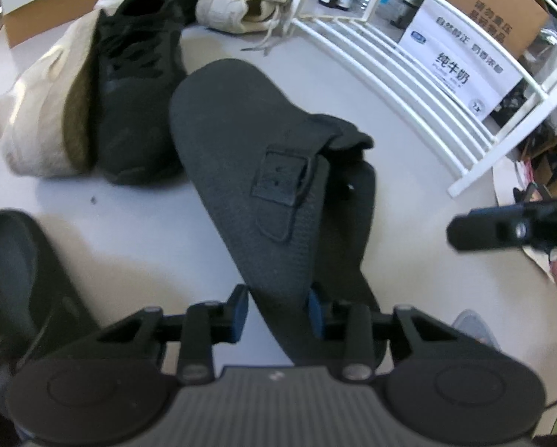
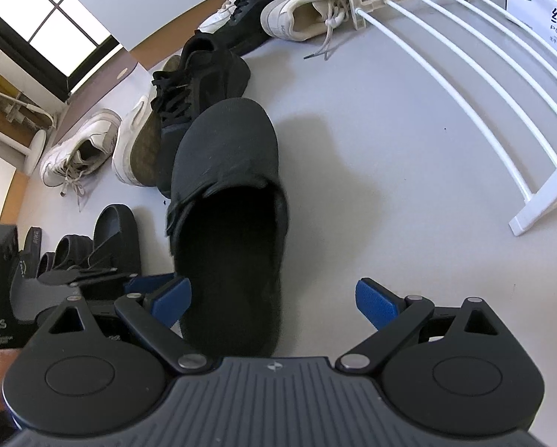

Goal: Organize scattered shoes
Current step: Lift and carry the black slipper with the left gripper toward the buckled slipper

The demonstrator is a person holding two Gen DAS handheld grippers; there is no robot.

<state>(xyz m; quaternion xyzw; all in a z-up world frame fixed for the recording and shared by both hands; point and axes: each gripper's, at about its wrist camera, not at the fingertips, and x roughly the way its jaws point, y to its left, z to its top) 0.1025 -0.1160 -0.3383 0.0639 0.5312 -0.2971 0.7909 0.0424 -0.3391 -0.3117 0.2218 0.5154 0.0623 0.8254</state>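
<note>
A black clog with a buckle strap lies toe-away on the grey floor. My left gripper is shut on its near side wall, with a blue pad pressed on each face. In the right wrist view the same clog shows its dark opening. My right gripper stands open around the heel, its left pad close to the clog's side and its right pad well clear. One finger of the right gripper shows at the right edge. Whether the clog is off the floor I cannot tell.
A black sneaker and a white sneaker on its side lie just beyond the clog's toe. More white sneakers lie around. Black slides sit left. A white wire rack with a milk carton stands right.
</note>
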